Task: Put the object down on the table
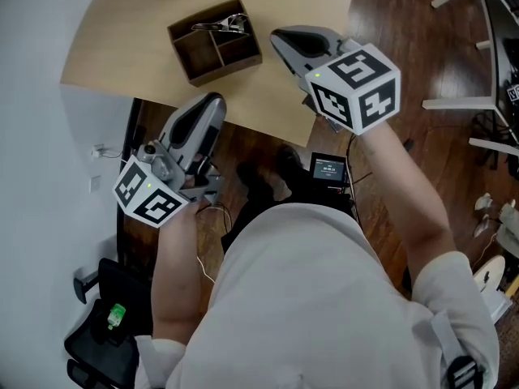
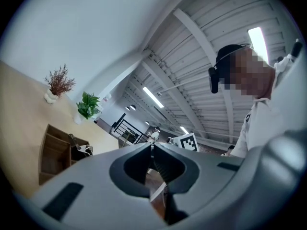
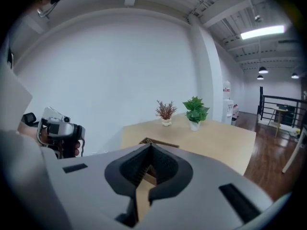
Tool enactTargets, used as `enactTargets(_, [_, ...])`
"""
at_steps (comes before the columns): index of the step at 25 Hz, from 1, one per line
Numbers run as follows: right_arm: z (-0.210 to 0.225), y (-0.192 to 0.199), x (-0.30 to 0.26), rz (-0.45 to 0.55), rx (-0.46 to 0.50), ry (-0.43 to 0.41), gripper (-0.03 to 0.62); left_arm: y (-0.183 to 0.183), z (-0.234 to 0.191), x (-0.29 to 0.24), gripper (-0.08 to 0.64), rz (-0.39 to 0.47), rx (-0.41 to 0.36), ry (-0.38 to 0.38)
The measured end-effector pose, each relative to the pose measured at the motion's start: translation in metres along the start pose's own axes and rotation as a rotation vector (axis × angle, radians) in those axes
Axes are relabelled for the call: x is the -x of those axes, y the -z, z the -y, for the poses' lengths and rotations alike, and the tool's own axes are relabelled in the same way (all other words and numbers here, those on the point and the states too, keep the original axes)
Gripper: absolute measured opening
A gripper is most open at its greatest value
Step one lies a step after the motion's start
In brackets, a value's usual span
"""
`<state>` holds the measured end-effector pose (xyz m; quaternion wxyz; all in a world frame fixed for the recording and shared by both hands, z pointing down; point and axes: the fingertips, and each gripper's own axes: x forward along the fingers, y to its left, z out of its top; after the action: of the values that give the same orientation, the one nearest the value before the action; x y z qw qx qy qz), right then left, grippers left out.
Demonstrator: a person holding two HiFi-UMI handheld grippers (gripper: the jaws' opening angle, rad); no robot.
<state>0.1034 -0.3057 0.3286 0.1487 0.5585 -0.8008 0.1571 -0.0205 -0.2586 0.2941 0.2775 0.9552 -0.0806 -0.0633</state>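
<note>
A dark wooden box [image 1: 215, 40] with compartments stands on the light wooden table [image 1: 130, 39]. In its far compartment lies a small metal tool [image 1: 221, 26]. My right gripper [image 1: 277, 36] hovers over the table just right of the box, jaws shut with nothing between them. My left gripper [image 1: 216, 100] is lower, off the table's near edge over the floor, also shut and empty. In the left gripper view the shut tips [image 2: 152, 145] point up toward the ceiling, the box [image 2: 56, 152] at the left. In the right gripper view the tips [image 3: 148, 147] point at the box [image 3: 158, 143].
Two small potted plants [image 3: 166, 112] [image 3: 195, 110] stand at the table's far end. Below the table edge are a small screen [image 1: 328, 168], cables and a black chair [image 1: 101, 339]. White furniture legs [image 1: 466, 104] stand on the wooden floor at the right.
</note>
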Motion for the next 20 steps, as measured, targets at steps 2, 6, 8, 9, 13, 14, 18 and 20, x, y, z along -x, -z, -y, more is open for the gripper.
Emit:
enactTargets(2, [-0.002, 0.002, 0.003, 0.009, -0.046, -0.015, 0.003, 0.002, -0.002, 0.001, 0.000, -0.006, -0.002, -0.007])
enactTargets(6, [-0.006, 0.003, 0.010, 0.031, -0.118, -0.045, 0.003, 0.004, -0.006, 0.003, 0.000, -0.016, -0.010, -0.025])
enactTargets(8, [-0.007, 0.006, 0.015, 0.032, -0.135, -0.052, 0.003, 0.007, -0.006, 0.005, 0.000, -0.023, -0.014, -0.034])
enactTargets(9, [-0.008, 0.009, 0.017, 0.029, -0.139, -0.053, 0.003, 0.009, -0.005, 0.007, 0.000, -0.027, -0.014, -0.037])
enactTargets(13, [-0.007, 0.016, 0.027, 0.032, -0.177, -0.057, 0.003, 0.018, -0.004, 0.014, 0.000, -0.055, -0.026, -0.044])
enactTargets(14, [-0.009, 0.015, 0.033, 0.038, -0.190, -0.055, 0.003, 0.019, 0.001, 0.018, 0.000, -0.062, -0.032, -0.046])
enactTargets(18, [-0.023, 0.011, 0.064, 0.060, -0.215, -0.041, 0.003, 0.022, 0.027, 0.035, 0.000, -0.077, -0.043, -0.048])
enactTargets(20, [-0.026, 0.010, 0.070, 0.065, -0.218, -0.039, 0.003, 0.022, 0.033, 0.039, 0.000, -0.082, -0.045, -0.045])
